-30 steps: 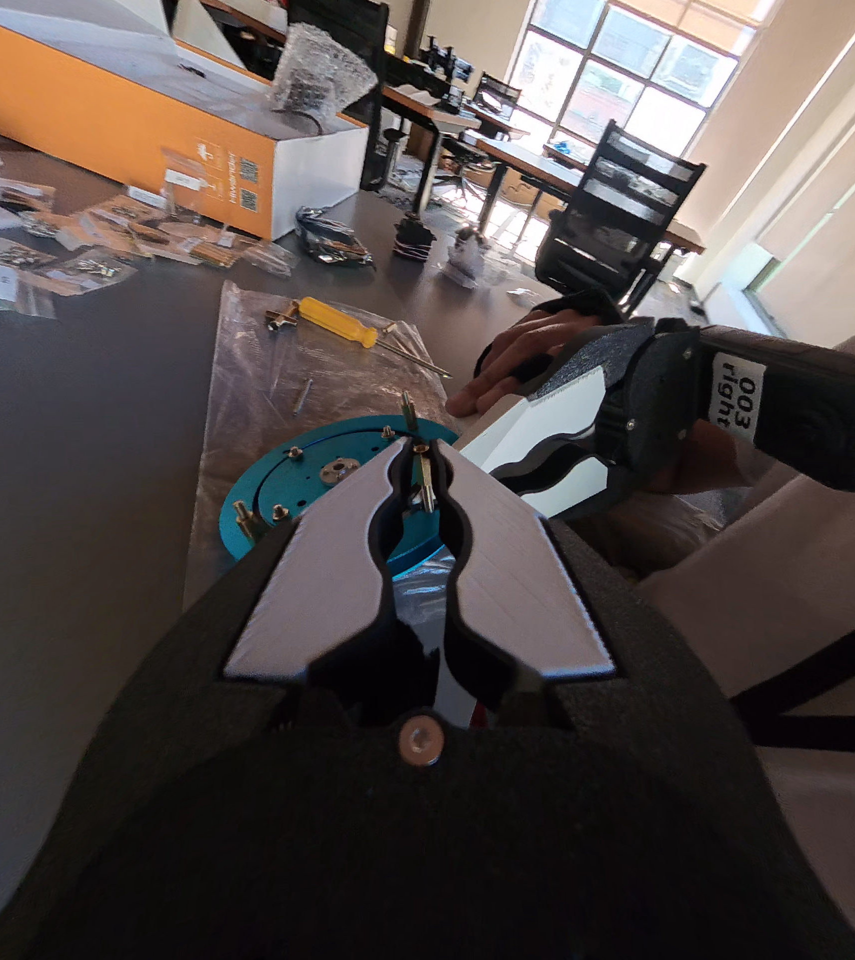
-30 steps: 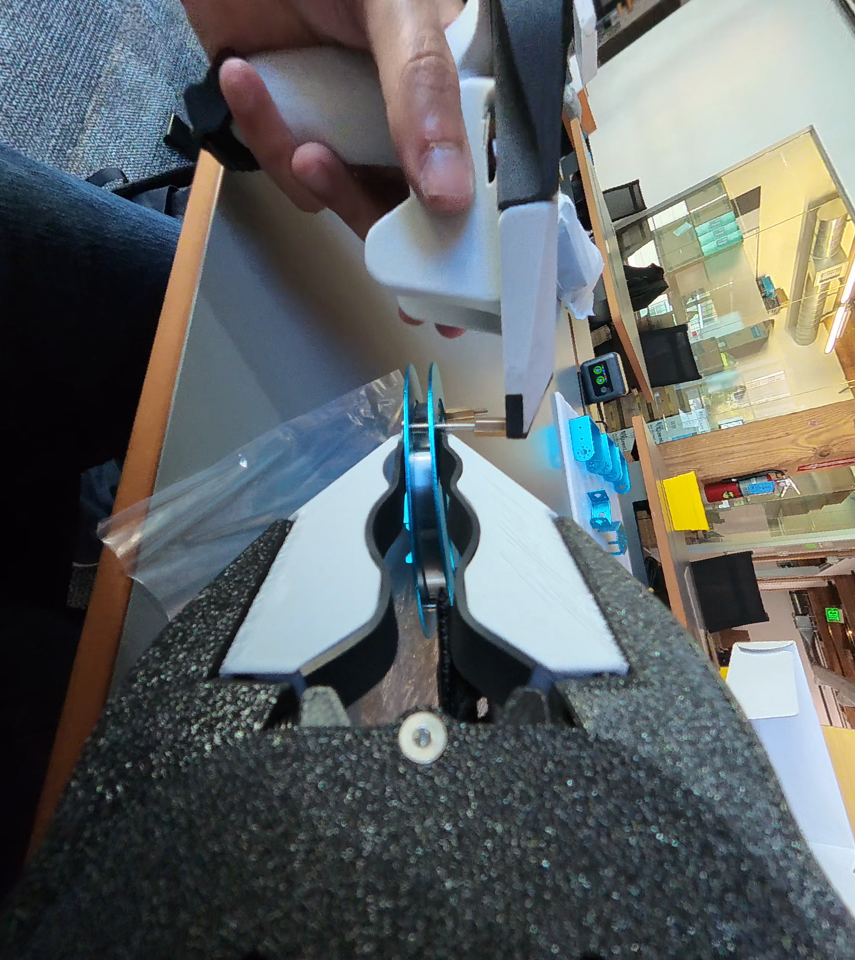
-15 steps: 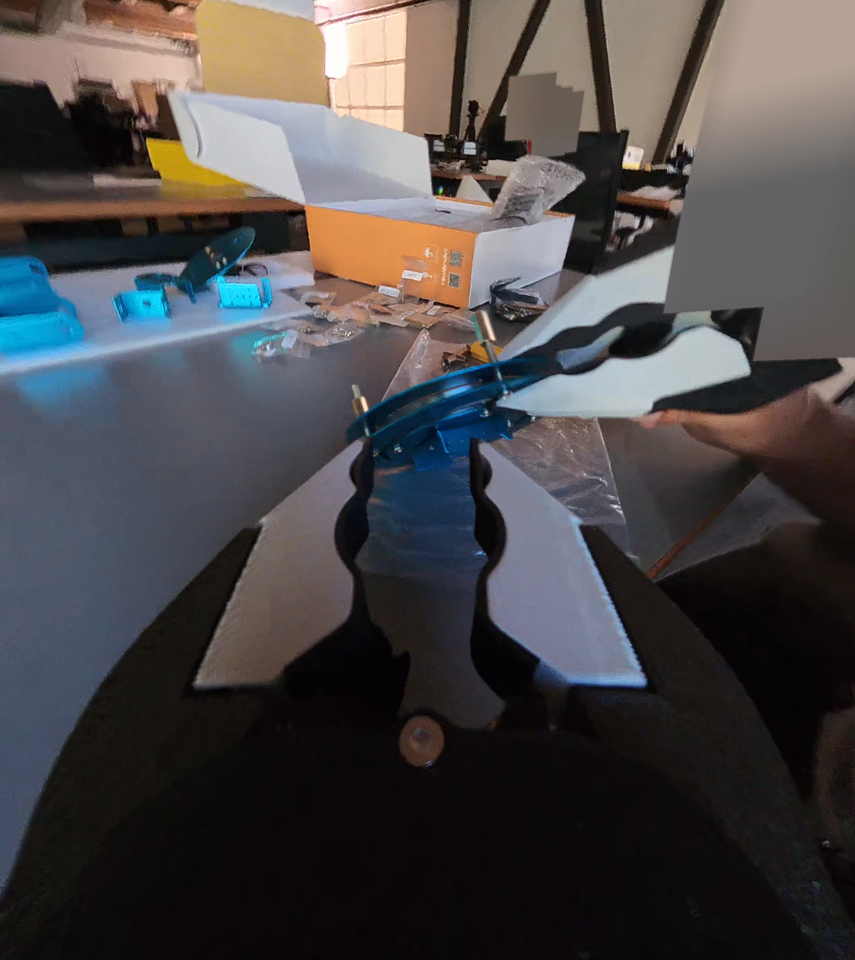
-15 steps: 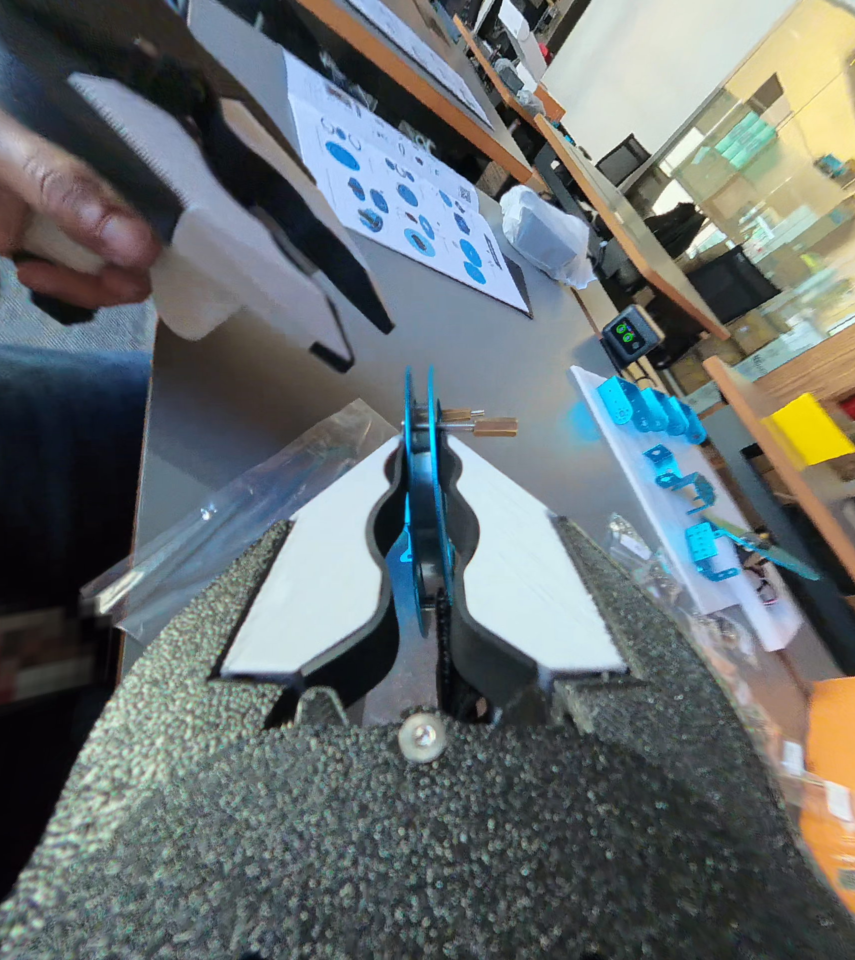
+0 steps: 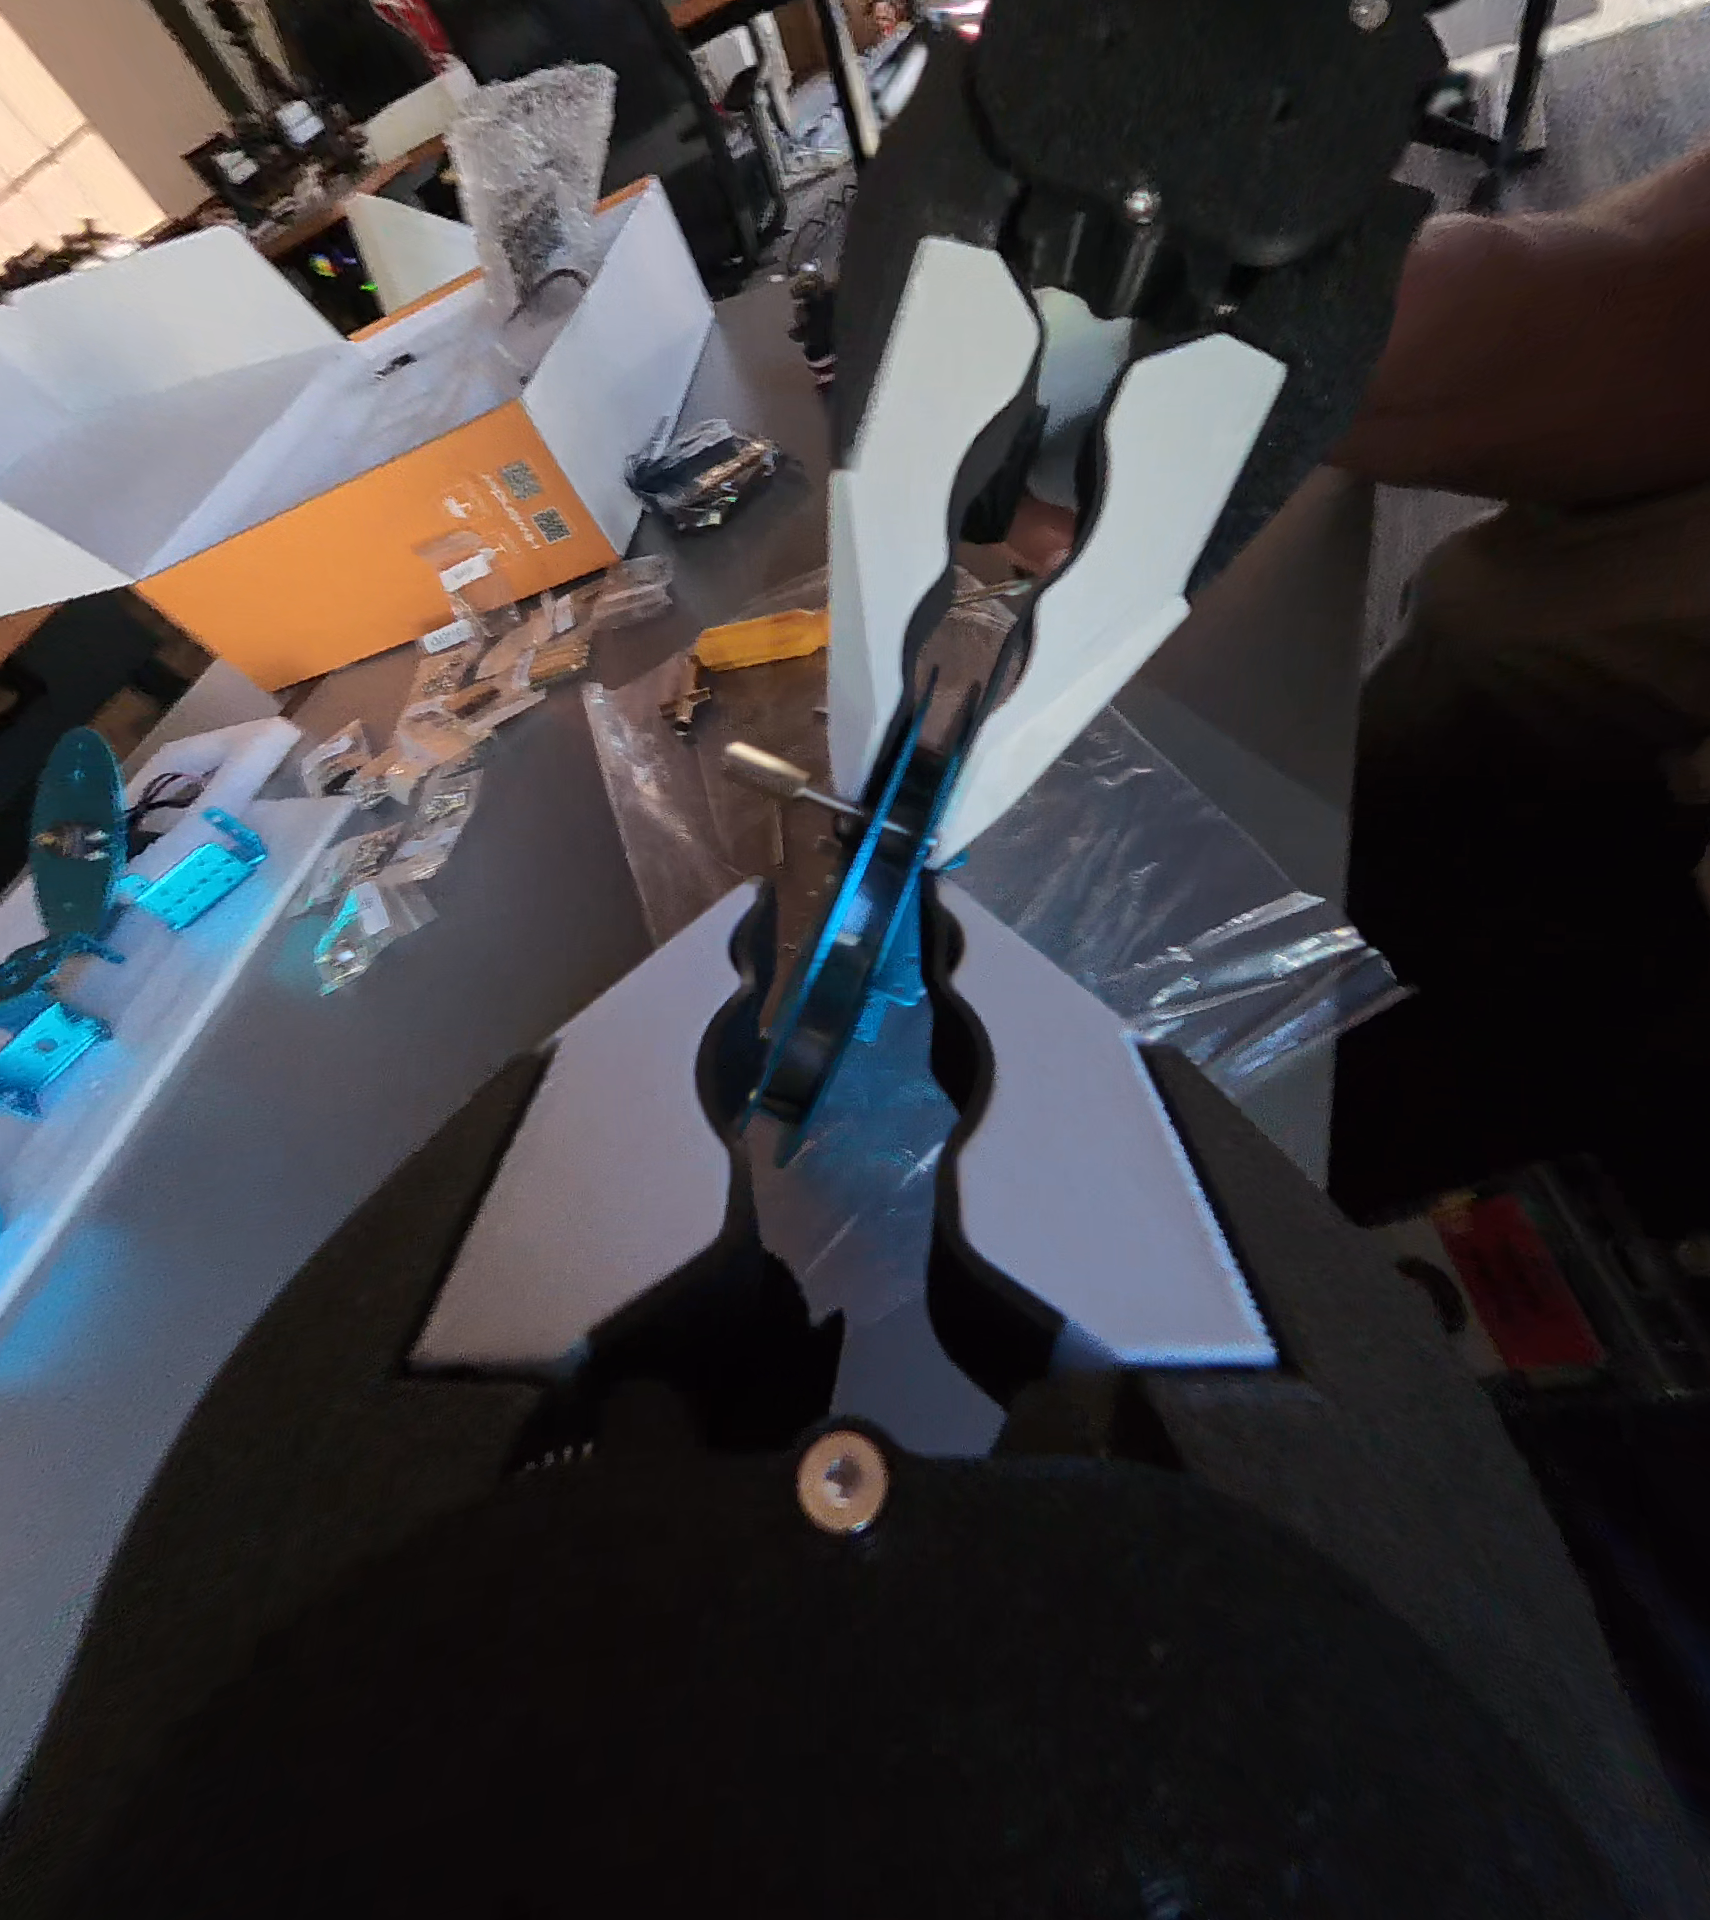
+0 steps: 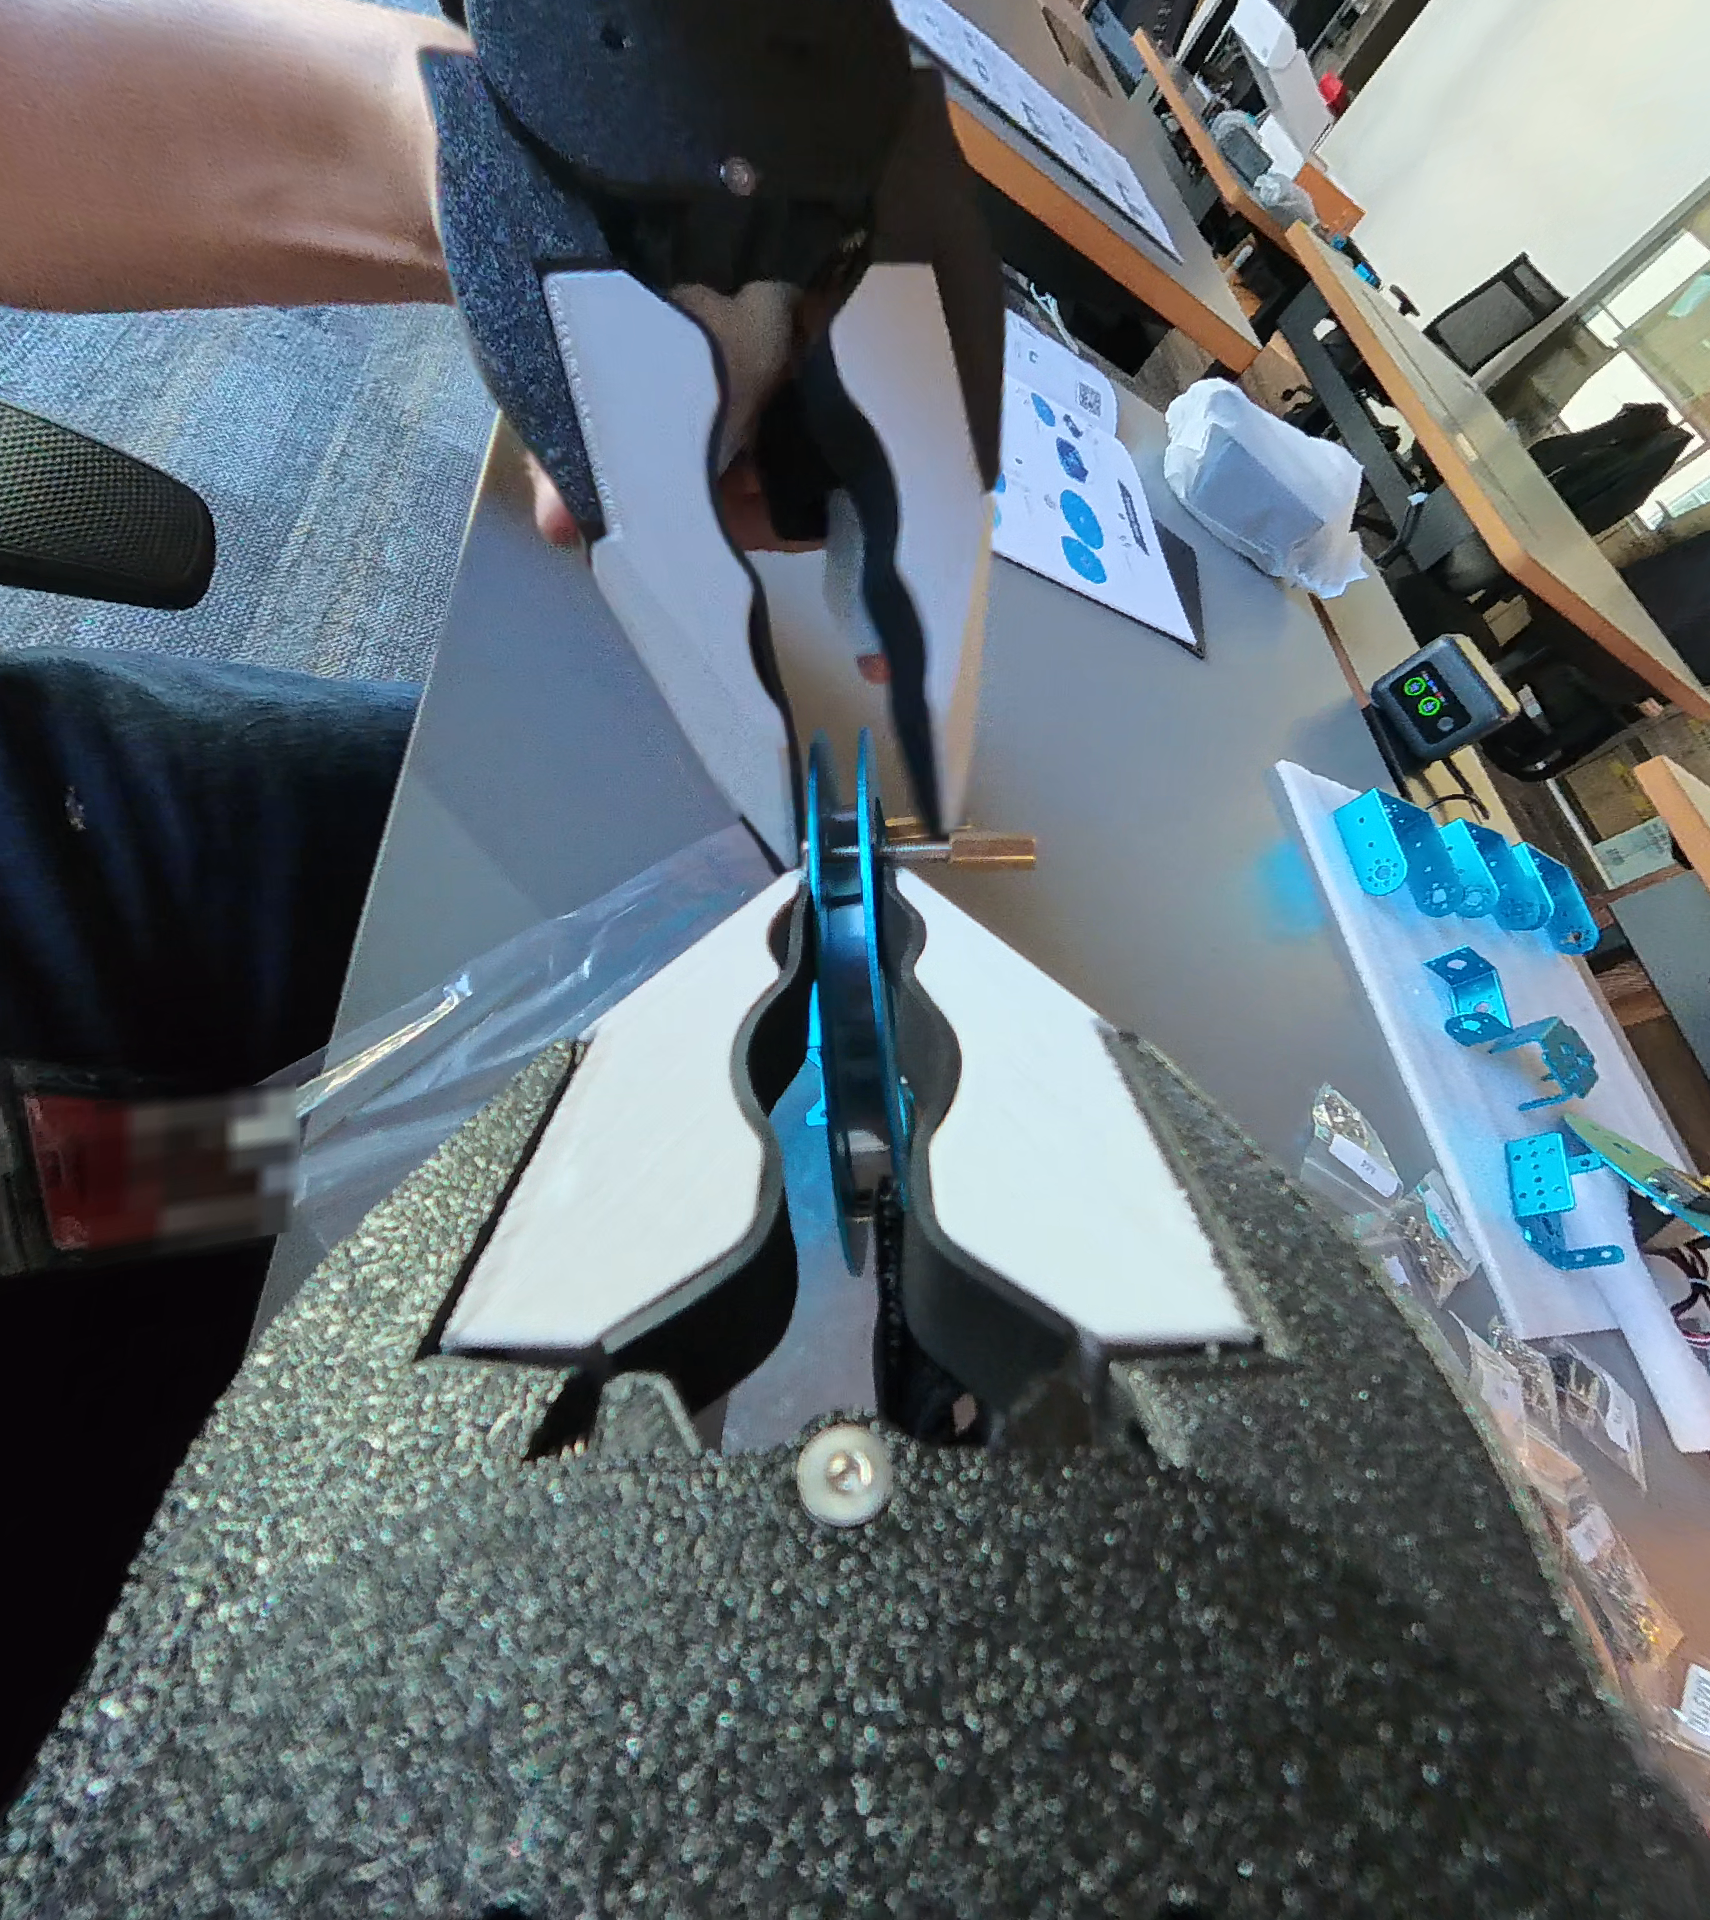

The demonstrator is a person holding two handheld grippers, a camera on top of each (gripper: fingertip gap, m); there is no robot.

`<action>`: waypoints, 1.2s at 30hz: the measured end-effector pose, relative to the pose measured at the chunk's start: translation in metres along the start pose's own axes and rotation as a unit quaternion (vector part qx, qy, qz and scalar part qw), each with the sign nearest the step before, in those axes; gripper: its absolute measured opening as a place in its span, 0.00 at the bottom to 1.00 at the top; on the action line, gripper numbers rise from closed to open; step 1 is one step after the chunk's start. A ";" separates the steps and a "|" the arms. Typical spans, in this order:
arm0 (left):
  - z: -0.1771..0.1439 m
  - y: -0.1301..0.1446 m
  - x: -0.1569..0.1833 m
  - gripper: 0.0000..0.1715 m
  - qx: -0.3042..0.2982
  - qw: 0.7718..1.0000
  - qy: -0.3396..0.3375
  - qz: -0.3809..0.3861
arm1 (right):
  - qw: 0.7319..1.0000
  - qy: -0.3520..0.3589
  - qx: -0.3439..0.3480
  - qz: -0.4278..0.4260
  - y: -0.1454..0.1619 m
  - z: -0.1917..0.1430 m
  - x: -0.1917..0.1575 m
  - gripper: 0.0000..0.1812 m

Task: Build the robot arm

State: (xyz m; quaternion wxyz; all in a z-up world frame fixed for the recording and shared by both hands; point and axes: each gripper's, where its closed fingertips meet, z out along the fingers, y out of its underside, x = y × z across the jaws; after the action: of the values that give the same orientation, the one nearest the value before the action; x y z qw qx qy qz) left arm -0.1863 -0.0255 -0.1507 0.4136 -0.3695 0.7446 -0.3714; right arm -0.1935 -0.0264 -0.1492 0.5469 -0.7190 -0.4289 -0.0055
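Observation:
My right gripper [image 6: 849, 883] is shut on a blue double-disc assembly [image 6: 851, 1039] and holds it on edge above the grey table [image 6: 1142, 831]. A brass standoff [image 6: 991, 850] sticks out sideways from the disc on a thin screw. My left gripper [image 5: 846, 894] is open and faces the right one, its fingertips straddling the far rim of the disc [image 5: 835, 997]. In the right wrist view the left gripper [image 6: 866, 831] comes down from above, one finger touching the standoff. In the left wrist view the right gripper [image 5: 908, 821] grips the disc from above, and the standoff [image 5: 763, 764] points left.
A clear plastic bag [image 5: 1142, 883] lies under the grippers. A white foam tray [image 6: 1391, 987] holds blue brackets. An orange and white open box [image 5: 363, 561], small hardware bags [image 5: 477, 675] and a yellow screwdriver [image 5: 763, 639] lie beyond. A printed sheet [image 6: 1090, 520] lies far off. A chair armrest [image 6: 30, 499] is at the left.
My left gripper let go of the brass standoff, opened, swung around and now straddles the disc rim opposite the right gripper. The right gripper kept its hold on the disc.

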 end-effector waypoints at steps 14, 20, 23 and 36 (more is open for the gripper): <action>-0.002 -0.003 0.008 0.09 0.031 0.997 0.070 -0.004 | 1.000 -0.004 -0.004 0.019 0.001 0.001 -0.001 0.08; -0.004 -0.001 0.004 0.08 0.014 0.997 0.073 0.011 | 0.997 -0.033 0.024 0.066 -0.003 -0.013 0.004 0.10; -0.004 -0.001 0.003 0.08 0.017 0.997 0.074 0.018 | 0.981 -0.107 0.033 0.159 -0.006 -0.021 0.013 0.21; -0.003 0.004 0.025 0.08 0.018 0.991 0.093 0.099 | 0.882 -0.434 -0.007 0.182 -0.006 -0.010 -0.002 0.14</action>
State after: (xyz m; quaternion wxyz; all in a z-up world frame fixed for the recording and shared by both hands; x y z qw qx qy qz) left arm -0.1994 -0.0446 -0.1614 0.3839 -0.2505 0.8058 -0.3749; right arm -0.1936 -0.0353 -0.1415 0.2921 -0.7186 -0.4850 0.4039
